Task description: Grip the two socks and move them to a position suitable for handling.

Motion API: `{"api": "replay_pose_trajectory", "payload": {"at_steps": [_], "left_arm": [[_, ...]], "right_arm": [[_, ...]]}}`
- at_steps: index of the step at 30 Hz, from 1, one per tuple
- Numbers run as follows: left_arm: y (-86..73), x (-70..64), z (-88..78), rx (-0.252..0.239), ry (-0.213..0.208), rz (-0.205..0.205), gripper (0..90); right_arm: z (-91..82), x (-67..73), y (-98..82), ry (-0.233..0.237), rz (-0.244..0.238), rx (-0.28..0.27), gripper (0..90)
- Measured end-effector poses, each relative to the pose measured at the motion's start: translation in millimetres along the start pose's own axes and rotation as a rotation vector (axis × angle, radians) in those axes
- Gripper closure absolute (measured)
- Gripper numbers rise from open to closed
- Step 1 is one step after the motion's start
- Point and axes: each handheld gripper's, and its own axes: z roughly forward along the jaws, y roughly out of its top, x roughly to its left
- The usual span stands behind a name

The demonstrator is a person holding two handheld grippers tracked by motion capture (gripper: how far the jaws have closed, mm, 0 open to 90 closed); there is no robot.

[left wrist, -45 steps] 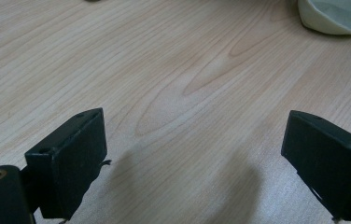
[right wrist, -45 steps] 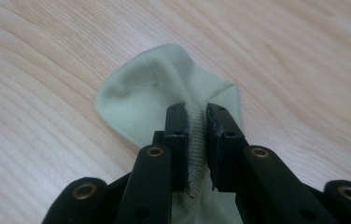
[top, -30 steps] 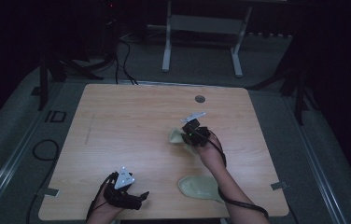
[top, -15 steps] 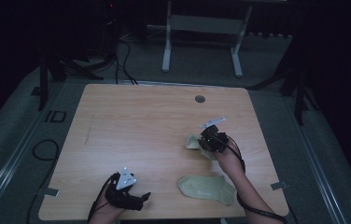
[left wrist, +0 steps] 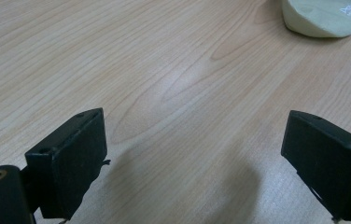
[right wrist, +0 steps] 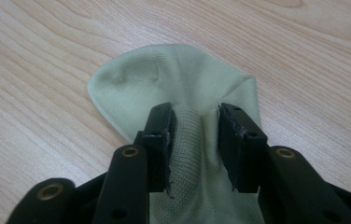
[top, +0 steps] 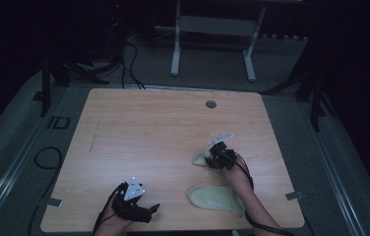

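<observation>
Right gripper (right wrist: 194, 140): jaws just opening, sock (right wrist: 173, 84) between | left gripper (left wrist: 201, 158): spread, empty | risk: we see cloth snagging, dragging.

Looks like a lab or recording room, dark around one lit spot. Shown by a bare wooden table (top: 138, 142) with a round cable hole (top: 211, 104), standing on grey floor mats (top: 15, 147). Also by black cables (top: 129, 54) trailing over the floor, a white metal stand (top: 212, 29) behind the table, and dark stand legs (top: 45, 88) at both sides.
</observation>
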Motion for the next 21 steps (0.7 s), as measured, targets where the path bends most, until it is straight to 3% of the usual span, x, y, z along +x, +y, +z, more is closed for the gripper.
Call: {"api": "replay_pose_trajectory", "payload": {"at_steps": [8, 11, 16, 21], "left_arm": [[0.6, -2.5, 1.5, 0.005, -0.007, 0.003, 6.7], [2.8, -2.0, 3.7, 0.001, -0.018, 0.002, 6.7], [11.0, -1.3, 9.3, -0.031, -0.061, 0.012, 6.8], [27.3, -1.7, 19.2, -0.014, -0.046, 0.062, 14.4]], "right_arm": [[0.5, 2.1, 3.7, -0.011, 0.004, 0.011, 42.5], [-8.7, 0.7, 3.7, 0.003, 0.031, -0.018, 42.2], [-22.6, 3.0, -0.8, 0.029, 0.015, -0.026, 54.3], [-26.9, 5.1, -8.9, 0.041, 0.014, -0.014, 63.1]]}}
